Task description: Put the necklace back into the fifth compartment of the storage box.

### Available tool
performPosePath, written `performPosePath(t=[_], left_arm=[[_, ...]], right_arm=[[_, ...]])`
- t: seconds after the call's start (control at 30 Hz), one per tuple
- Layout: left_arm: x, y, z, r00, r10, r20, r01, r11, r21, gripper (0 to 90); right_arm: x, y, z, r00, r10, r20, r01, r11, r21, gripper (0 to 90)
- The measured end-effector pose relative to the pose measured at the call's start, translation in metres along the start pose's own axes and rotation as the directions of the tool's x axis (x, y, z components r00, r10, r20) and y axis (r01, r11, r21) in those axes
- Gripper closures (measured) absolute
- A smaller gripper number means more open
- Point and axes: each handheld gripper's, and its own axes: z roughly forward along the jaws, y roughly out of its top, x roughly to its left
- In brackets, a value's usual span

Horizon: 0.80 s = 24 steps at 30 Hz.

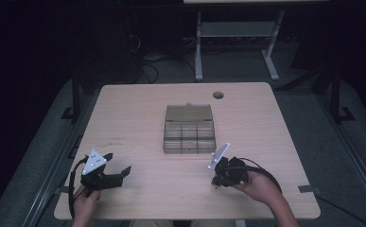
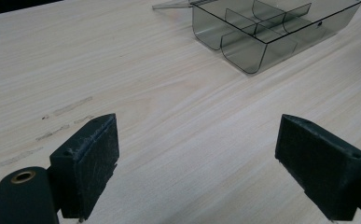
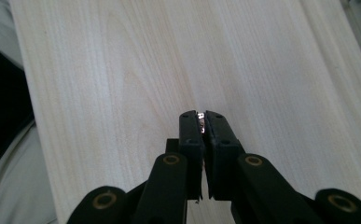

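A smoky clear plastic compartment box (image 1: 189, 135) lies open at the table's middle, its lid folded back toward the far side. In the left gripper view the box (image 2: 262, 37) sits ahead and to the right, and the compartments I can see hold nothing. My left gripper (image 1: 118, 163) hovers open over the front left of the table, jaws wide apart (image 2: 197, 168). My right gripper (image 1: 215, 183) points down at the table in front of the box. It is shut (image 3: 200, 123) on a small shiny object (image 3: 200, 122) pinched at the jaw tips.
The light wooden table (image 1: 138, 123) has a cable hole (image 1: 218, 95) near its far edge. A white desk frame (image 1: 237, 33) stands on the floor beyond. The table's near edge and a pale garment (image 3: 10, 186) show in the right gripper view.
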Motion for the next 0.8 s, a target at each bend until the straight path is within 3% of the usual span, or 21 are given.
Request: performPosePath(t=[0.8], left_arm=[[-0.001, 0.000, 0.000, 1.0000, 0.005, 0.002, -0.005, 1.0000, 0.002, 13.0]], right_arm=[[-0.004, 0.017, -0.044, 0.9998, -0.015, 0.010, 0.016, 0.999, -0.050, 85.8]])
